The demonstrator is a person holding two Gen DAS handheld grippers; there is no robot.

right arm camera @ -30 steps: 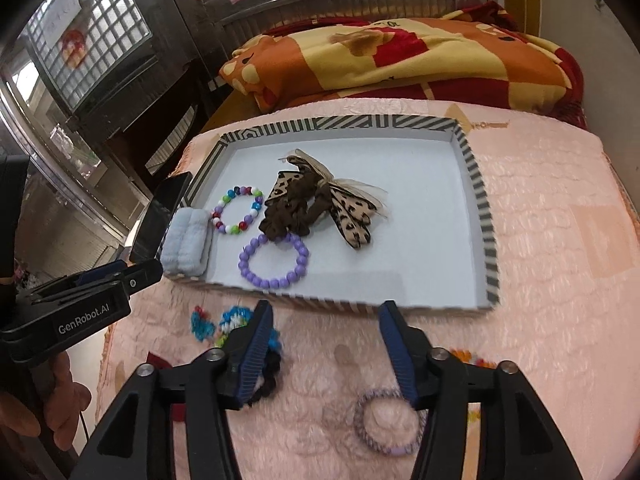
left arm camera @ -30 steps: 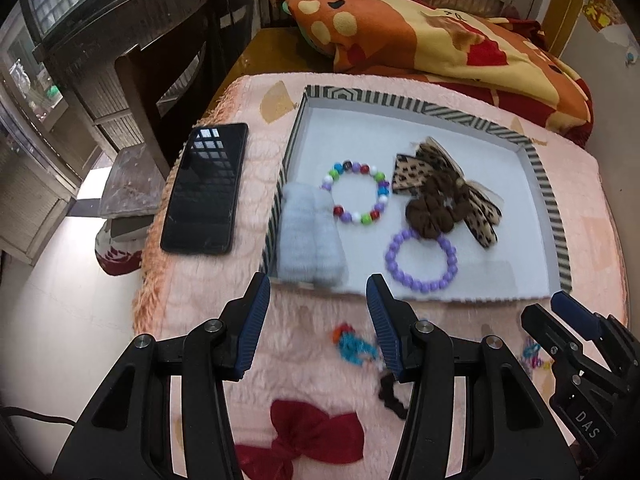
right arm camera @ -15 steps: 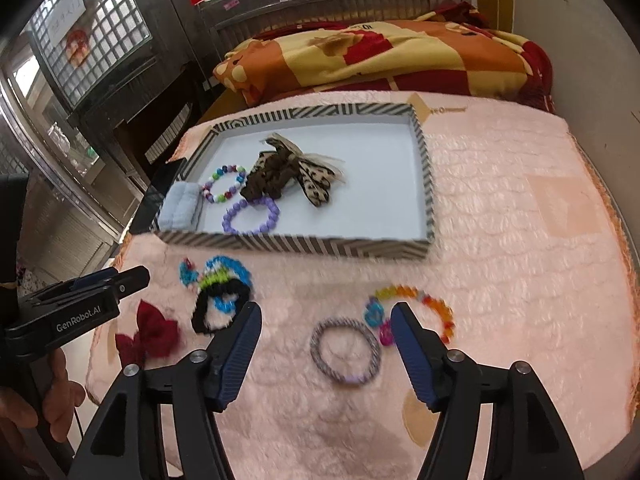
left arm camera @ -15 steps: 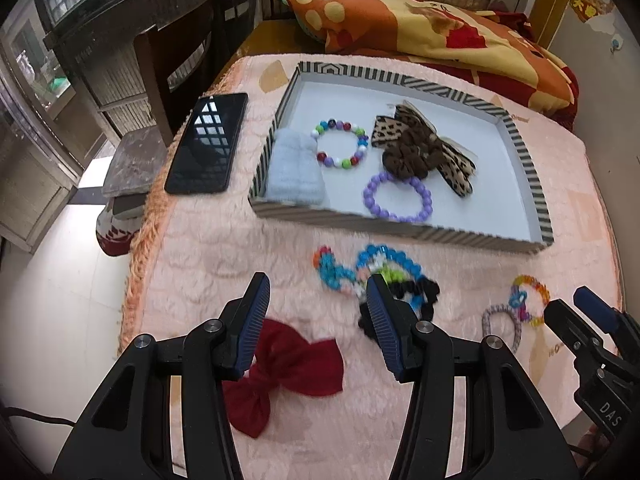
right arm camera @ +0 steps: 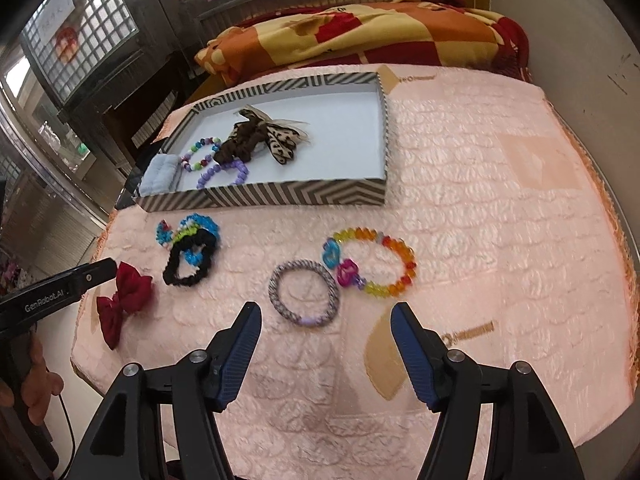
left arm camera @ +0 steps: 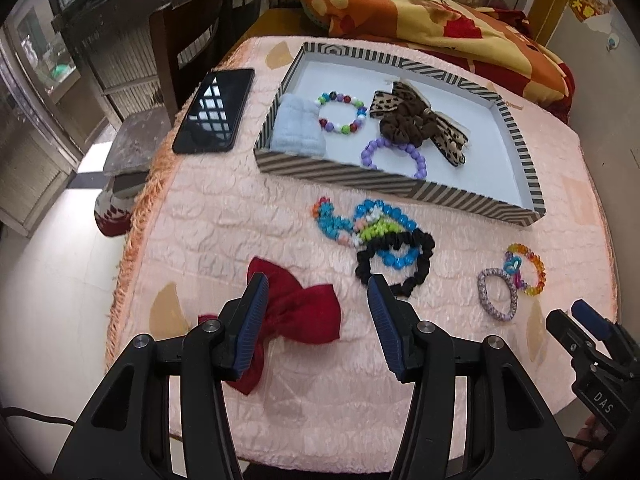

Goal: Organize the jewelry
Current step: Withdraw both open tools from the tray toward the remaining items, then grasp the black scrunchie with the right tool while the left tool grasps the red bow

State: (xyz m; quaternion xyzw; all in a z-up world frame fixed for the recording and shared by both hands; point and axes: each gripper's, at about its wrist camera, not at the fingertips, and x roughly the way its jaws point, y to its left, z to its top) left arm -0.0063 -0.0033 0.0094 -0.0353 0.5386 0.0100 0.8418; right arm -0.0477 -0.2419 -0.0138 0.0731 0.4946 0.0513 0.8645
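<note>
Pink quilted cloth (right arm camera: 480, 208) covers the table, with an orange and yellow blanket (left arm camera: 420, 12) bunched at its far edge and a dark phone (left arm camera: 215, 111) lying on the cloth to the left of a striped tray (left arm camera: 360, 178).

Inside the tray sit a pale blue folded cloth (left arm camera: 298, 128) in the near left corner, a multicolored bead bracelet (left arm camera: 342, 114) just beside it, a leopard-print bow with a brown scrunchie (left arm camera: 416, 124) toward the middle, and a purple bead bracelet (left arm camera: 396, 158) near the front wall, touching the scrunchie.

On the cloth in front of the tray lie the loose pieces. A blue and green bead tangle (left arm camera: 360, 224) overlaps a black scrunchie (left arm camera: 396, 264). A red bow (left arm camera: 304, 308) lies at the near left. To the right, a grey braided hair tie (right arm camera: 304, 294) touches an orange and yellow bead bracelet (right arm camera: 376, 262) with pink and blue charms.

The left gripper (left arm camera: 318, 316) hangs above the cloth with its jaws spread wide and nothing between them; the red bow shows beneath its left finger and the black scrunchie just ahead of its right one. The right gripper (right arm camera: 326, 350) is also spread wide and empty, near the table's front edge, with the grey hair tie just ahead of its fingertips
</note>
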